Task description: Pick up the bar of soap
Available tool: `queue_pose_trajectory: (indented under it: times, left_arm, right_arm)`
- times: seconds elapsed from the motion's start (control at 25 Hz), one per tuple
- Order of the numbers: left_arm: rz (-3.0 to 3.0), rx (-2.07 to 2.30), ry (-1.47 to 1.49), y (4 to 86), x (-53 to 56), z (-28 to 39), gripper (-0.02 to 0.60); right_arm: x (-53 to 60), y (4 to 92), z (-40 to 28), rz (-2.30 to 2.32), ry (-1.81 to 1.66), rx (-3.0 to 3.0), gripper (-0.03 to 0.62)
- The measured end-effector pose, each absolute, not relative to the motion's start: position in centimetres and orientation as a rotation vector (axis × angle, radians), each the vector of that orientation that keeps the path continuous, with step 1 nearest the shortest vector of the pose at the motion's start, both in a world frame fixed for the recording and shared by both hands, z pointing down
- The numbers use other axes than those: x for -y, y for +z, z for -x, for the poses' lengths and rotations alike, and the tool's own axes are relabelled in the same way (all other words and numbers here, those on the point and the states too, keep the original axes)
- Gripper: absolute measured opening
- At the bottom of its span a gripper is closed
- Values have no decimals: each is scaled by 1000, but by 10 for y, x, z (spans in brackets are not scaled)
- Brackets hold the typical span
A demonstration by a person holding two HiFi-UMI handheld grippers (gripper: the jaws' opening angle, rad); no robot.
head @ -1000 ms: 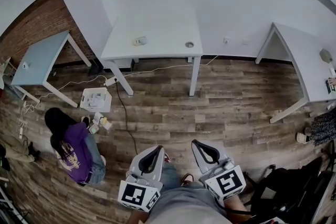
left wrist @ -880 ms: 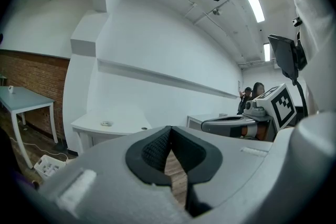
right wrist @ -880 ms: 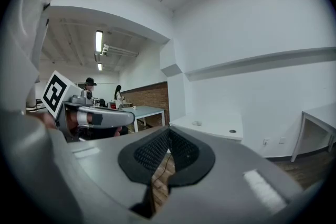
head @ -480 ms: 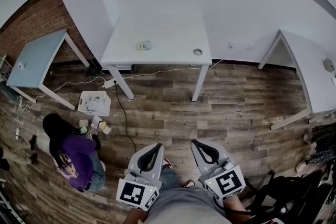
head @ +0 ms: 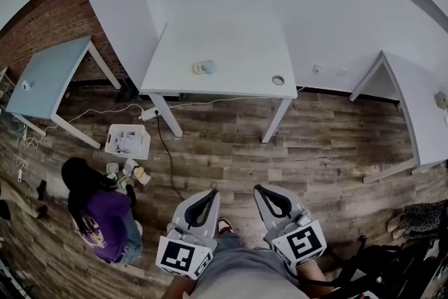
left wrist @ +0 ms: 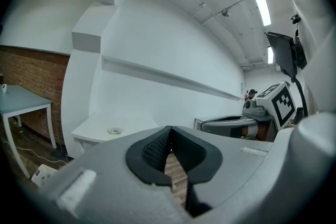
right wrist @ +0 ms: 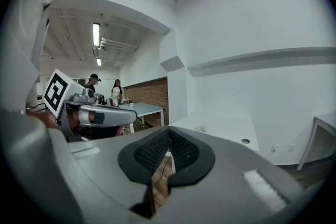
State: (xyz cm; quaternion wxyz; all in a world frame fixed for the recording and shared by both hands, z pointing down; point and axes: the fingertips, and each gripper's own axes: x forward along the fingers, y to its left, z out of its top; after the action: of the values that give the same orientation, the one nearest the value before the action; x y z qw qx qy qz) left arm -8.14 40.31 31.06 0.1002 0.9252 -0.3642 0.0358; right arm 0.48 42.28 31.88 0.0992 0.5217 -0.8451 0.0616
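A small pale bar of soap (head: 203, 67) lies in a dish on the white table (head: 231, 38) far ahead of me. It also shows as a small speck in the left gripper view, the soap (left wrist: 114, 130), and in the right gripper view, the soap (right wrist: 201, 127). My left gripper (head: 209, 195) and right gripper (head: 261, 191) are held low, close to my body, over the wooden floor, a long way short of the table. Both have their jaws pressed together with nothing between them, as seen at the left gripper (left wrist: 169, 135) and the right gripper (right wrist: 168, 137).
A person in a purple top (head: 98, 206) sits on the floor at the left beside a white box (head: 128, 139) and small items. A cable (head: 164, 143) runs across the floor. A grey-blue table (head: 49, 77) stands left, another white table (head: 413, 101) right.
The white table and the soap have shifted rightward and nearer in the head view as I move toward them. Both grippers stay shut and low.
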Motion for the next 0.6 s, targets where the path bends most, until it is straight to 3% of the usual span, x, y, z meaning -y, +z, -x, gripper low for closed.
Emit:
queue_pose_trajectory:
  times: [0.6]
  left_arm:
    - [-2699,1078,64,316,-348,115,2]
  right_arm:
    - [-368,314,29,-1537,171,2489,3]
